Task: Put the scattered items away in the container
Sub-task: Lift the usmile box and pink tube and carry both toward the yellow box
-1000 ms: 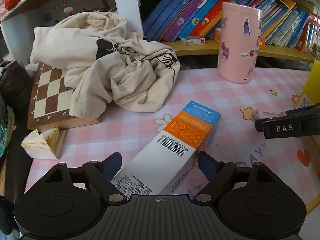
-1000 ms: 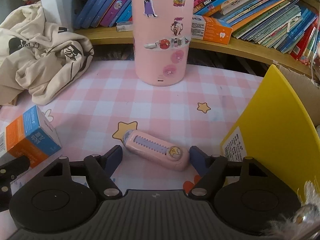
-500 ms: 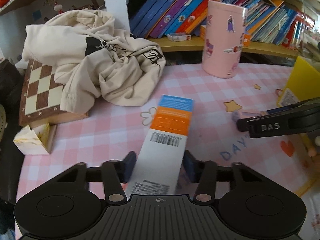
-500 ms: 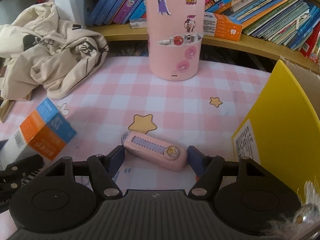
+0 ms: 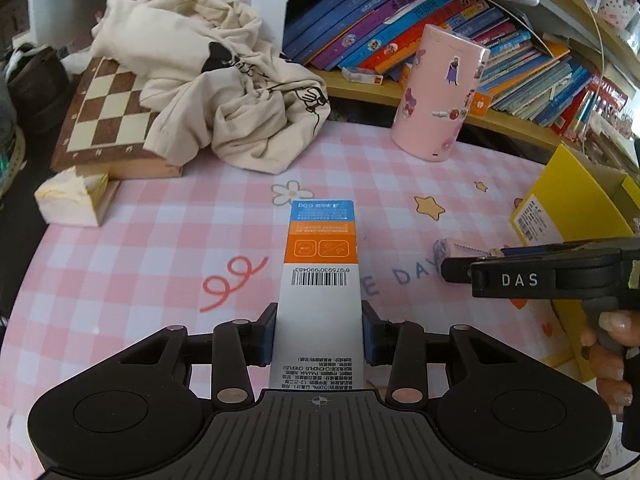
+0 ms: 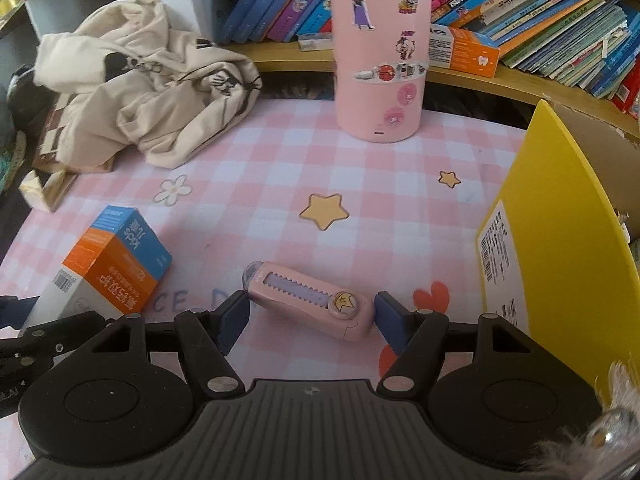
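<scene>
since second ago left gripper [image 5: 319, 334] has clamped toothpaste box [image 5: 318, 280], now lifted off pink mat [image 5: 160, 240]. right gripper [image 6: 306, 318] open, straddling pink cutter [image 6: 306, 300]; close squarely. yellow box [image 6: 560, 240] right.

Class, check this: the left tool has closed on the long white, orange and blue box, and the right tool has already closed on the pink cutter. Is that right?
Not quite. The left tool does grip the box, but the right wrist view shows the right tool open, its fingers either side of the pink cutter lying on the checked mat.
</scene>
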Demonstrator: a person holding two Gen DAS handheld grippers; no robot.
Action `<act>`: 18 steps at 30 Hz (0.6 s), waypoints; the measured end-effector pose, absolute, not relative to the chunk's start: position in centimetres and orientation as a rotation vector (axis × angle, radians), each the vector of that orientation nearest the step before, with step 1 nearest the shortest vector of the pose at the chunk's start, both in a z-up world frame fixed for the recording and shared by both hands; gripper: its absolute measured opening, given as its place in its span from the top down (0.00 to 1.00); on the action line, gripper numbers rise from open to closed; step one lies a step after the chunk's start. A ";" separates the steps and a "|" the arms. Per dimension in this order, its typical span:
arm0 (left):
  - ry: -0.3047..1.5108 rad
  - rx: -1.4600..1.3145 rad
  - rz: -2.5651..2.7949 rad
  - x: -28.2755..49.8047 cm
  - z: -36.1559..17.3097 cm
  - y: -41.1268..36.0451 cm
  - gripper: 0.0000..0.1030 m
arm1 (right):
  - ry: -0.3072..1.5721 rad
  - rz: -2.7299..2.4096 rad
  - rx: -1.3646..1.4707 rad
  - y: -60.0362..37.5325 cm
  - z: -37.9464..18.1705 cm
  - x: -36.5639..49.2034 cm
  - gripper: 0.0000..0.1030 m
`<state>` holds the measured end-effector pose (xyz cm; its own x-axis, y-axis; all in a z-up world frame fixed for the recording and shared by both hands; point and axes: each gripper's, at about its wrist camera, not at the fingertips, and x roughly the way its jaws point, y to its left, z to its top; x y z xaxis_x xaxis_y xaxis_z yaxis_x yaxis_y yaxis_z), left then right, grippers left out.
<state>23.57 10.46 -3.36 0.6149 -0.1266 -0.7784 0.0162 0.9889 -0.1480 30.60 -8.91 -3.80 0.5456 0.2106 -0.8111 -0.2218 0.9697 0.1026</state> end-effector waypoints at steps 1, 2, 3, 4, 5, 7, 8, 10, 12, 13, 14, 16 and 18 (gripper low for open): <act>0.905 -0.145 -0.079 23.2 -3.3 10.5 0.63 | 0.962 0.260 -0.013 -8.9 -3.7 30.3 0.35; 0.903 -0.159 -0.078 22.9 -3.1 10.6 0.63 | 0.963 0.265 -0.013 -8.9 -3.6 30.0 0.35; 0.900 -0.170 -0.077 22.5 -3.0 10.7 0.63 | 0.964 0.270 -0.013 -9.0 -3.5 29.6 0.35; 0.898 -0.181 -0.077 22.1 -2.9 10.7 0.63 | 0.964 0.275 -0.013 -9.0 -3.4 29.2 0.35; 0.896 -0.191 -0.077 21.7 -2.7 10.7 0.63 | 0.964 0.281 -0.015 -9.1 -3.3 28.9 0.35; 0.893 -0.212 -0.078 21.0 -2.5 10.7 0.63 | 0.962 0.294 -0.018 -9.2 -3.0 28.1 0.35; 0.891 -0.225 -0.078 20.7 -2.4 10.7 0.63 | 0.962 0.300 -0.020 -9.2 -2.9 27.8 0.35; 0.887 -0.249 -0.077 20.0 -2.1 10.7 0.63 | 0.962 0.314 -0.026 -9.3 -2.7 27.0 0.35; 0.884 -0.260 -0.080 19.3 -1.9 10.6 0.63 | 0.960 0.329 -0.043 -9.3 -2.5 26.2 0.35; 0.885 -0.260 -0.080 18.9 -1.9 10.5 0.63 | 0.961 0.336 -0.052 -9.3 -2.5 25.8 0.35; 0.886 -0.259 -0.081 18.5 -1.9 10.4 0.63 | 0.963 0.342 -0.062 -9.3 -2.6 25.4 0.35; 0.886 -0.265 -0.080 17.8 -1.8 10.3 0.63 | 0.965 0.354 -0.076 -9.3 -2.5 24.5 0.35; 0.885 -0.278 -0.079 16.9 -1.7 10.3 0.63 | 0.965 0.364 -0.083 -9.5 -2.3 23.6 0.35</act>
<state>16.92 10.29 -1.65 0.6333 -0.1829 -0.7520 -0.0461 0.9610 -0.2726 23.62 -9.46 -2.34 0.5140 0.2657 -0.8156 -0.3390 0.9364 0.0914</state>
